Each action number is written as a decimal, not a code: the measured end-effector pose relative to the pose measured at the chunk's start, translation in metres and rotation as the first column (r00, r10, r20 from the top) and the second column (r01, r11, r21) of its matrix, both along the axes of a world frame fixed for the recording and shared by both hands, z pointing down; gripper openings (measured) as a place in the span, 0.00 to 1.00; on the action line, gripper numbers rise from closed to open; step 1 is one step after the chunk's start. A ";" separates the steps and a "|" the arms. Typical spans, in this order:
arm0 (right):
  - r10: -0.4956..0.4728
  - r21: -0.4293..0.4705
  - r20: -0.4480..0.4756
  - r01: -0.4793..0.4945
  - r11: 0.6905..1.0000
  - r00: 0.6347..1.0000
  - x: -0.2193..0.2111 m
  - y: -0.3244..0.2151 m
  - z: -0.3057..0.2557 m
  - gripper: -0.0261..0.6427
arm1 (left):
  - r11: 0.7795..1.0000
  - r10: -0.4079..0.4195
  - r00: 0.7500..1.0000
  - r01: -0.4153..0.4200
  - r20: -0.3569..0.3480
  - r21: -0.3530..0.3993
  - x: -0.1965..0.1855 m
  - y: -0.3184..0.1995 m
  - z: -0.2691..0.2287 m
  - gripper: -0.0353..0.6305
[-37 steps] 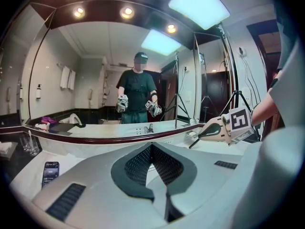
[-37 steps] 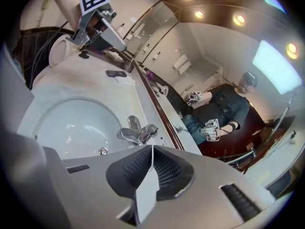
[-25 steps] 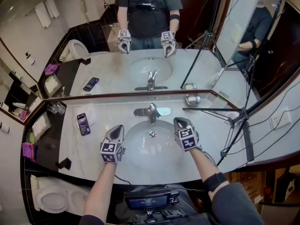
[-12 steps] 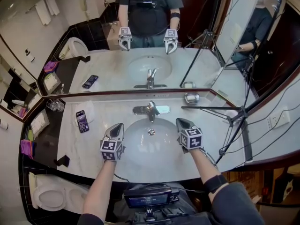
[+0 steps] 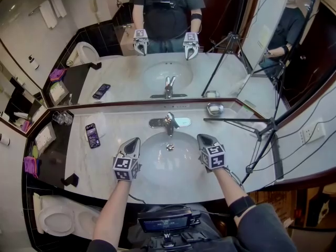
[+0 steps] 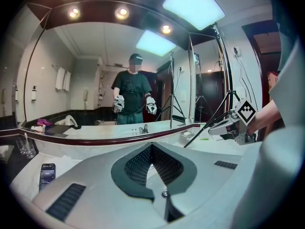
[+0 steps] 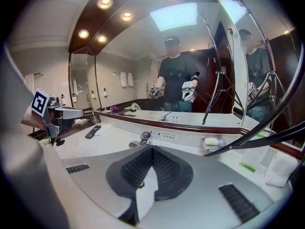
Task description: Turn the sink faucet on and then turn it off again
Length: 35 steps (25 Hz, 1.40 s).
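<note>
The chrome faucet (image 5: 169,122) stands at the back of the white oval sink (image 5: 152,167); I see no stream of water from it. My left gripper (image 5: 134,142) hovers over the basin's left rim, shut and holding nothing. My right gripper (image 5: 202,139) hovers over the right rim, also shut and holding nothing, a short way right of the faucet. In the left gripper view the left gripper (image 6: 151,146) has its pads together, and the right gripper (image 6: 224,127) shows at the right. In the right gripper view the right gripper (image 7: 152,148) points at the faucet (image 7: 143,137), with the left gripper (image 7: 71,112) at the left.
A phone (image 5: 92,135) lies on the marble counter (image 5: 121,127) left of the sink, with glasses (image 5: 63,118) beyond it. A soap dish (image 5: 215,109) sits at the back right. A tripod (image 5: 262,133) leans over the right counter. A mirror (image 5: 121,72) backs the counter, and a toilet (image 5: 58,222) stands lower left.
My right gripper has drifted slightly right and toward me, away from the faucet, and rolled a little. The left gripper has stayed where it was.
</note>
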State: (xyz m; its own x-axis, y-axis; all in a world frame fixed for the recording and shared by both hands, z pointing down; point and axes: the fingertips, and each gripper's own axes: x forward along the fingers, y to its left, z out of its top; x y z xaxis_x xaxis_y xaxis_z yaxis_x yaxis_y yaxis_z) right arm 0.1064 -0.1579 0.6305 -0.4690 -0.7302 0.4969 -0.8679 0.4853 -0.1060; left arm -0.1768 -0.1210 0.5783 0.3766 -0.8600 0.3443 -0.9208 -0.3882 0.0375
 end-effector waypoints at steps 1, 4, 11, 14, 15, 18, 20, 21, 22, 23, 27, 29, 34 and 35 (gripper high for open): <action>-0.008 0.011 -0.026 0.008 1.000 1.000 0.000 0.000 0.000 0.07 | 1.000 0.000 1.000 0.000 0.002 -0.001 0.000 0.000 0.000 0.05; -0.029 0.075 -0.147 0.040 0.996 0.989 -0.005 -0.002 -0.007 0.07 | 1.000 -0.006 1.000 0.006 0.008 -0.006 0.000 0.000 0.001 0.05; -0.175 0.172 -0.483 0.289 0.942 0.858 -0.036 -0.010 0.003 0.13 | 1.000 -0.019 1.000 0.019 0.010 -0.008 -0.001 -0.001 0.001 0.05; -0.212 0.176 -0.565 0.368 0.913 0.797 -0.049 -0.016 0.006 0.18 | 1.000 -0.026 1.000 0.026 0.011 -0.005 -0.004 -0.001 0.001 0.05; -0.219 0.178 -0.583 0.386 0.905 0.783 -0.052 -0.019 0.006 0.19 | 1.000 -0.029 1.000 0.029 0.012 -0.004 -0.005 -0.002 0.001 0.05; -0.235 0.179 -0.624 0.429 0.886 0.745 -0.061 -0.028 0.008 0.24 | 0.999 -0.040 0.999 0.040 0.015 -0.007 -0.008 -0.003 0.002 0.05; -0.249 0.171 -0.662 0.465 0.868 0.707 -0.066 -0.032 0.011 0.24 | 0.999 -0.045 0.999 0.045 0.016 -0.011 -0.011 -0.004 0.003 0.05; -0.256 0.164 -0.687 0.489 0.857 0.680 -0.069 -0.034 0.014 0.27 | 0.999 -0.047 0.999 0.047 0.016 -0.012 -0.012 -0.005 0.004 0.05; -0.264 0.157 -0.712 0.514 0.844 0.651 -0.071 -0.036 0.017 0.28 | 0.999 -0.050 0.999 0.050 0.016 -0.013 -0.012 -0.006 0.004 0.05; -0.271 0.148 -0.737 0.538 0.830 0.619 -0.074 -0.038 0.020 0.31 | 0.999 -0.052 0.999 0.052 0.016 -0.013 -0.013 -0.008 0.004 0.05; -0.286 0.108 -0.820 0.626 0.772 0.495 -0.085 -0.043 0.034 0.36 | 0.998 -0.058 0.998 0.058 0.014 -0.013 -0.014 -0.014 0.005 0.05; -0.291 0.085 -0.851 0.661 0.745 0.437 -0.091 -0.046 0.045 0.37 | 0.998 -0.062 0.998 0.062 0.013 -0.013 -0.015 -0.016 0.005 0.05; -0.326 -0.022 -0.904 0.730 0.683 0.278 -0.102 -0.052 0.075 0.44 | 0.997 -0.072 0.997 0.072 0.017 -0.015 -0.021 -0.023 0.006 0.05; -0.330 -0.037 -0.908 0.736 0.676 0.258 -0.104 -0.054 0.079 0.44 | 0.997 -0.074 0.997 0.075 0.018 -0.016 -0.022 -0.024 0.006 0.05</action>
